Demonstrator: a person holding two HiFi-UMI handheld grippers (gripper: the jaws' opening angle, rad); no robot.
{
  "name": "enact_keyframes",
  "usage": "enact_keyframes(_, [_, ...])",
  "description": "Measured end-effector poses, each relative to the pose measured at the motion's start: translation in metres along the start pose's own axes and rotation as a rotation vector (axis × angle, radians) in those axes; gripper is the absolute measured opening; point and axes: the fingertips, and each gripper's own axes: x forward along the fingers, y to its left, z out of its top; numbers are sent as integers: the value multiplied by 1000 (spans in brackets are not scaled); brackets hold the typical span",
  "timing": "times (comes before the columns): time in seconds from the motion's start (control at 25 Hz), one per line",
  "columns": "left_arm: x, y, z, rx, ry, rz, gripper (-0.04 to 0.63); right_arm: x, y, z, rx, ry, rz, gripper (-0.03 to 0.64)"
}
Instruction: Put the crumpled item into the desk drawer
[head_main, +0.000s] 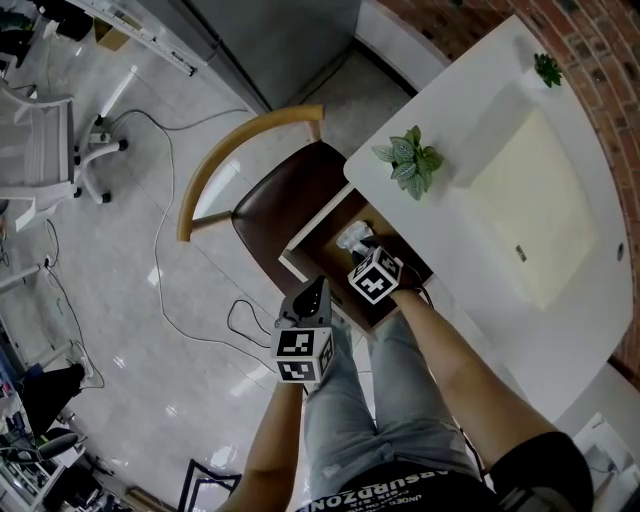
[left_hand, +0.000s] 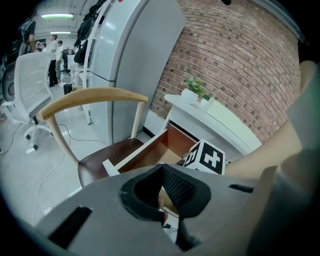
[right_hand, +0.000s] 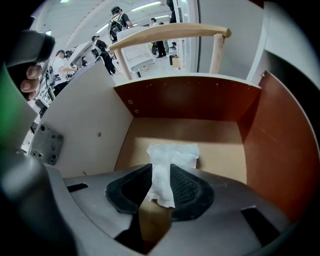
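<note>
The crumpled white tissue (right_hand: 170, 159) is down on the tan floor of the open wooden drawer (right_hand: 220, 145). Its near end pokes up between the right gripper (right_hand: 160, 170) jaws, which stand apart and aren't pinching it. The left gripper (left_hand: 161, 172) hangs off to the side over the person's lap, jaw tips together on nothing. For writing, there's only white lettering on the dark shirt hem (head_main: 400, 490), something like "SURDZON", cut off by the frame edge. The drawer slides out from a white desk (head_main: 470, 110) with a small leafy plant (head_main: 408, 160). Past the jaws are a brown-seated chair with a curved wooden back (head_main: 270, 210), a glossy pale tiled floor (head_main: 150, 260) and a red brick wall (left_hand: 235, 65).
</note>
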Motion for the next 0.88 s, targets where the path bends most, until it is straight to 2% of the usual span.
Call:
enact_keyframes(0.48, [-7, -8, 10, 30, -19, -10, 3, -46, 2, 21, 128, -157, -26, 97])
enact_keyframes(0.88, [-12, -18, 24, 63, -31, -19, 3, -92, 8, 36, 241, -278, -34, 52])
